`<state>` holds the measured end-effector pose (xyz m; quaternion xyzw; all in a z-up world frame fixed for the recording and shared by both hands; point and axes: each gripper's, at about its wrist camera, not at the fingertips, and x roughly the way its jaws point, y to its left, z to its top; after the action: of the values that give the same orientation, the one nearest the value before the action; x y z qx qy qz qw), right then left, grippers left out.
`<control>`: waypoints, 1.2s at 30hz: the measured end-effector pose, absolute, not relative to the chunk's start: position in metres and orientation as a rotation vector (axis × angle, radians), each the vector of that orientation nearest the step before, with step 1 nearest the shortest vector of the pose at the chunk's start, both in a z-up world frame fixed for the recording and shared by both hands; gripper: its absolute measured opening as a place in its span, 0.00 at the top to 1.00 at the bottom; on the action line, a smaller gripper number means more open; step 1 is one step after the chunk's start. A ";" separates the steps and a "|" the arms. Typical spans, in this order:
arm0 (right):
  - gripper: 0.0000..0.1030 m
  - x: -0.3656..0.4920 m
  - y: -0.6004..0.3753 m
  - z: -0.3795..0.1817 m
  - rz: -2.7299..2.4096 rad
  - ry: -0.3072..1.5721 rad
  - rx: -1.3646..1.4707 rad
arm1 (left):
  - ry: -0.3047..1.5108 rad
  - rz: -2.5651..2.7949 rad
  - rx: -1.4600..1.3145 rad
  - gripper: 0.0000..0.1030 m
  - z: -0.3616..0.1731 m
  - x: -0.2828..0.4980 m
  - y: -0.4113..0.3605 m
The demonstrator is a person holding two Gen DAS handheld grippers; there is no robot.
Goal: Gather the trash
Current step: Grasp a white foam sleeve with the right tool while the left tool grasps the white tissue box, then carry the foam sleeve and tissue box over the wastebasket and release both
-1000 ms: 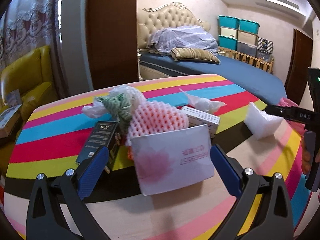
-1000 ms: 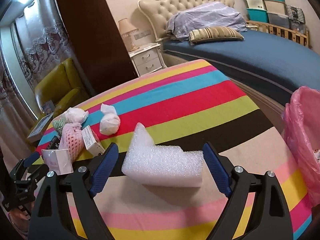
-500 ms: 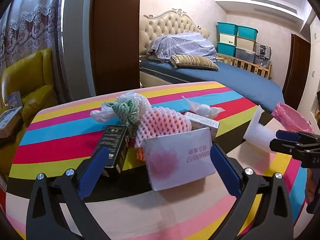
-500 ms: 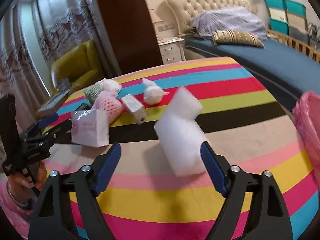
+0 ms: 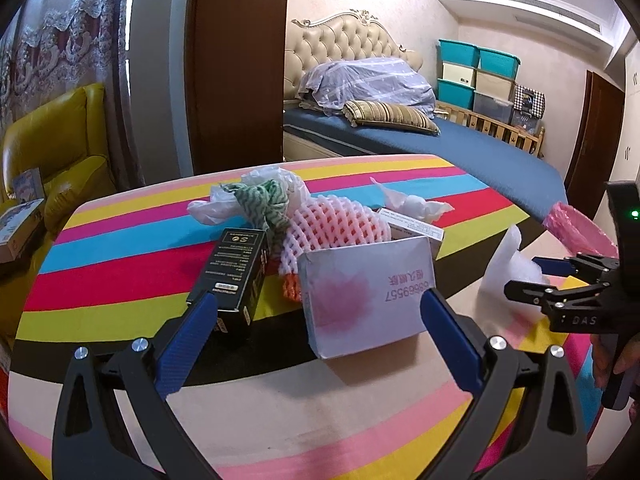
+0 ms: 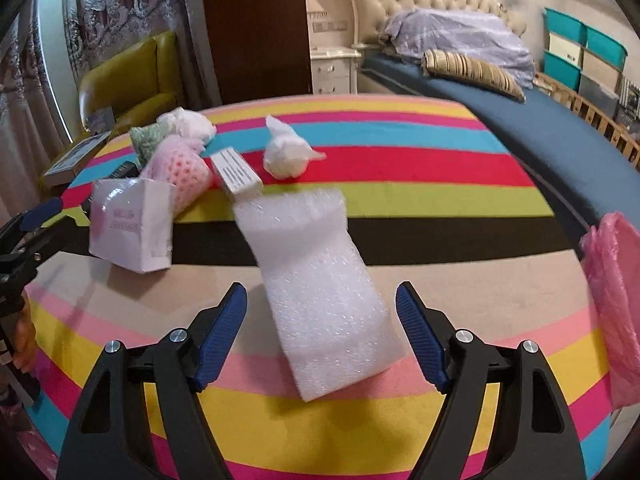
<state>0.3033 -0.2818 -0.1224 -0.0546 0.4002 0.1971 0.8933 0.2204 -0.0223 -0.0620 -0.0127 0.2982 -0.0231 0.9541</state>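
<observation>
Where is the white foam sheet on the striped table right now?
In the right wrist view the white foam sheet lies on the striped table, between the open fingers of the right tool, with the pink bag off to its right.

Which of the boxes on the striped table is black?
The black box, standing on the table by the left gripper's left finger. The pink-printed box between the fingers and the long box behind it are white.

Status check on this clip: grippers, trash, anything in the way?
Left gripper open, white box between its fingers. Right gripper open around foam sheet, not gripping. Pink bag to the right, path clear.
</observation>
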 end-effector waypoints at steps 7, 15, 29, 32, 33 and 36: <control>0.44 0.305 -0.275 -0.129 0.428 0.826 -0.166 | 0.650 -0.052 -0.038 0.05 -0.068 0.228 -0.029; 0.45 0.294 -0.295 -0.115 0.415 0.743 -0.100 | 0.682 -0.086 -0.012 0.05 -0.074 0.238 -0.056; 0.45 0.284 -0.325 -0.114 0.419 0.732 -0.011 | 0.705 0.030 0.043 0.11 -0.081 0.262 -0.077; 0.45 0.283 -0.326 -0.115 0.420 0.736 0.001 | 0.681 0.010 0.068 0.15 -0.079 0.259 -0.081; 0.45 0.283 -0.327 -0.115 0.421 0.737 0.003 | 0.669 -0.010 0.074 0.15 -0.078 0.256 -0.082; 0.45 0.281 -0.326 -0.115 0.419 0.732 0.007 | 0.632 -0.021 0.097 0.15 -0.074 0.248 -0.087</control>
<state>0.2813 -0.3264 -0.1148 0.0032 0.3554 0.2033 0.9123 0.2478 -0.0874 -0.0737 0.0477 0.3105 -0.0102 0.9493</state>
